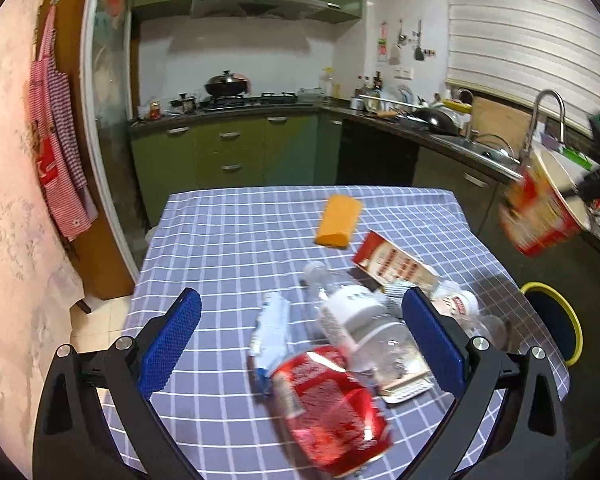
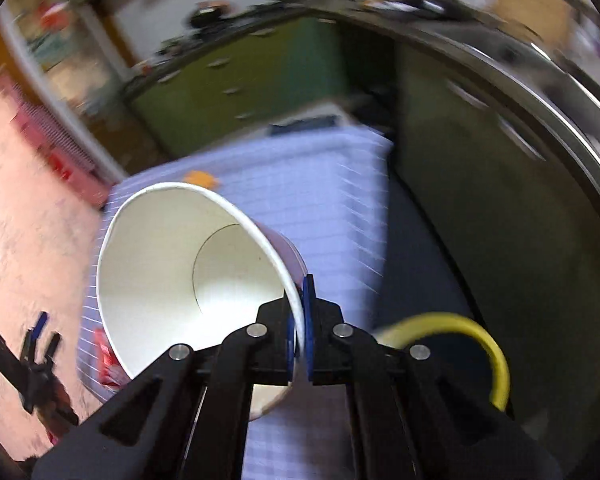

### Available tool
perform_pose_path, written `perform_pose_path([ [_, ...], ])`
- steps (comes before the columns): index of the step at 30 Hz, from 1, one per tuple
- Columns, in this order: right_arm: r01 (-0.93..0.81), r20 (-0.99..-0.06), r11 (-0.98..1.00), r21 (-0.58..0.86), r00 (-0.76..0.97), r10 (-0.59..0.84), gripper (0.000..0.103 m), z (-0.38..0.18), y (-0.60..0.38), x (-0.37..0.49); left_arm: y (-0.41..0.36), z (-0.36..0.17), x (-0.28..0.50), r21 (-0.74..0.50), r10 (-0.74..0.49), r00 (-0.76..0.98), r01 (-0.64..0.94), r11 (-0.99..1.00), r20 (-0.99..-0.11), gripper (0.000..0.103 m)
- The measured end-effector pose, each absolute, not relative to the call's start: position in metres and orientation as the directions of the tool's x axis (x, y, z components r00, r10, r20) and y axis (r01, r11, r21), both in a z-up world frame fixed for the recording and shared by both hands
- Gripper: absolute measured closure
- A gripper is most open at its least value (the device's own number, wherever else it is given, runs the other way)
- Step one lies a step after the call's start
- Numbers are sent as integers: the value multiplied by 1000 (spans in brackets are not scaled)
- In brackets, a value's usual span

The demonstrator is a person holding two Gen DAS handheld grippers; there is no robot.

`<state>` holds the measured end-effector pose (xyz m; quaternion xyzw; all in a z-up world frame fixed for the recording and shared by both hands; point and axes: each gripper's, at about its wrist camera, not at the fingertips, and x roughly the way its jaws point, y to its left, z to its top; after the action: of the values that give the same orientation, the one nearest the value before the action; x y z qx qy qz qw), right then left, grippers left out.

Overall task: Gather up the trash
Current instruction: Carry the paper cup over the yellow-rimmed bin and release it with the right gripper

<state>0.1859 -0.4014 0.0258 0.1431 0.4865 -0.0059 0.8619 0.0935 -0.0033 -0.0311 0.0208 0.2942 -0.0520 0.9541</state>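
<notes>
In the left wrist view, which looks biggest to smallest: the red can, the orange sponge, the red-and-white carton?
1. red can, though it lies nearest the camera, which inflates it.
2. red-and-white carton.
3. orange sponge, looking close to the carton; unsure.

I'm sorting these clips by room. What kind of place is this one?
A home kitchen, most likely. A gas stove with a wok sits under a range hood, green cabinets line the walls, and a sink with a faucet stands at right.

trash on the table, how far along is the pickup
Nothing visibly binned yet. In hand: the right hand-held gripper is shut on a paper bowl near the yellow-rimmed bin. Left: red can, clear bottle, wrapper, carton; left hand-held gripper open.
</notes>
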Motion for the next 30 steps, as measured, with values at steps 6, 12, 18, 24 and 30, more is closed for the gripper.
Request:
perform_pose_path([
  [6, 335, -892, 910, 244, 446, 75, 99, -49, -483, 118, -36, -31, 93, 6, -127, 811, 159, 987, -570, 4],
  [12, 427, -942, 877, 222, 325, 80, 98, -141, -522, 112, -52, -29, 89, 16, -133, 801, 175, 984, -583, 4],
  [18, 430, -964, 884, 183, 256, 75, 97, -195, -527, 128, -55, -29, 91, 9, -129, 790, 168, 986, -599, 4],
  [24, 432, -979, 891, 136, 194, 55, 92, -231, -528, 136, -58, -35, 92, 14, -131, 775, 177, 984, -618, 4],
  [30, 428, -979, 897, 110, 204, 23, 87, -228, -526, 138, -61, -36, 98, 13, -143, 763, 195, 981, -631, 4],
])
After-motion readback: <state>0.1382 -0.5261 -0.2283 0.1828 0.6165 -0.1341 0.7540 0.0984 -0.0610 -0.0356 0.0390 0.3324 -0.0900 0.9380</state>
